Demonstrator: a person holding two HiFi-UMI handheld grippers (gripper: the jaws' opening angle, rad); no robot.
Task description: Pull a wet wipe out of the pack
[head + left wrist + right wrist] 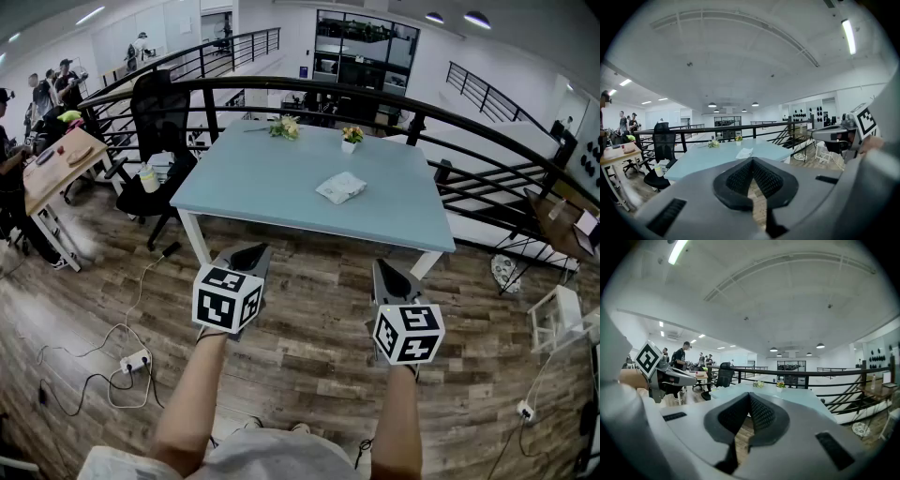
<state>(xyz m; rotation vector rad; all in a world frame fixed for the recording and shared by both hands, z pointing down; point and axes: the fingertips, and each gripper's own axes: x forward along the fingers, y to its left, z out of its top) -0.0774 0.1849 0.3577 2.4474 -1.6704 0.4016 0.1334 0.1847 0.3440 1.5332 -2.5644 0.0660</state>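
The wet wipe pack [340, 187], white and flat, lies right of centre on the light blue table [253, 187]. Both grippers hang over the wooden floor, short of the table's near edge. My left gripper [247, 255] is shut with nothing in it, and so is my right gripper [385, 272]. In the left gripper view the pack [744, 153] shows just above the closed jaw tips of the left gripper [752, 160], far off on the table. In the right gripper view the right gripper [749, 395] points at the table [797, 397]; I cannot make out the pack there.
Two small flower pots [284, 128] [352, 137] stand at the table's far edge. A black railing [375, 94] curves behind it. A black office chair [161, 127] stands at the left. A power strip with cables [136, 360] lies on the floor. People sit at a wooden desk [56, 164].
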